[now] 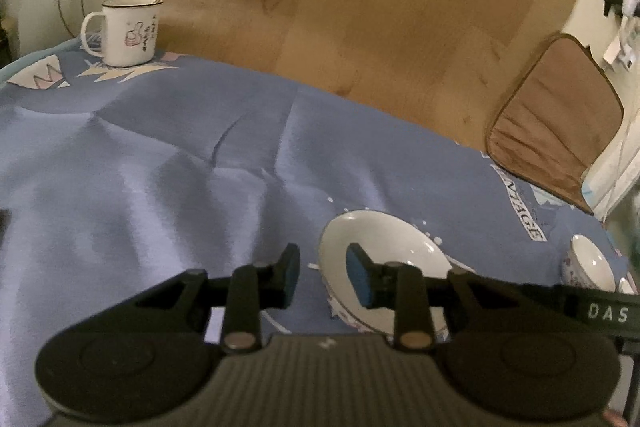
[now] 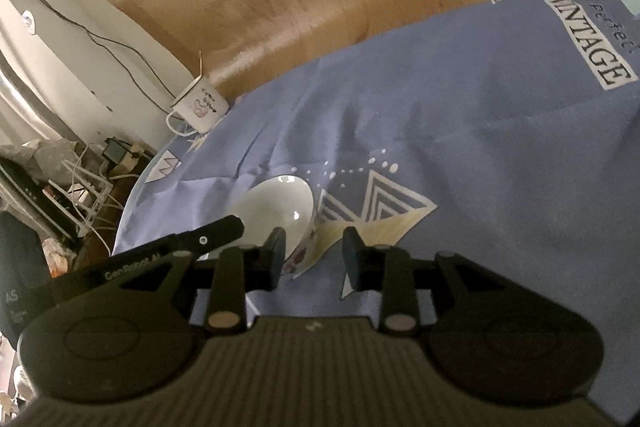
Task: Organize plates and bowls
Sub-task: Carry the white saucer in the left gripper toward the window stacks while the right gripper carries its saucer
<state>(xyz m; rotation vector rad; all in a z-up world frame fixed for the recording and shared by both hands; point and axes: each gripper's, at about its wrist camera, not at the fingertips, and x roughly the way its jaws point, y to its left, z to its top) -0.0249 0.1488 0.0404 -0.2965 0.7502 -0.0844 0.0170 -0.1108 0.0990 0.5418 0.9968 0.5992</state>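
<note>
Left claw [image 1: 323,277]: spread, nothing between the pads; 1 pad overlaps the bowl's rim in view, contact not clear.
Bowl [image 1: 380,259]: on the blue cloth [image 1: 160,167], at the claw's 1 o'clock; likely just set down here.
Small bowl [image 1: 590,263]: at 3 o'clock, by the cloth's edge; probably next to stack.
Right claw [image 2: 314,255]: spread, rim of the bowl [image 2: 276,211] between the pads, not pinched.
Mug [image 1: 126,31]: at 10 o'clock, far corner, well apart.
Writing: "VINTAGE" [image 2: 592,43] and "Perfect" on the cloth; "GenRobot.AI" [image 2: 132,269] and "DAS" [image 1: 608,314] on the grippers.
</note>
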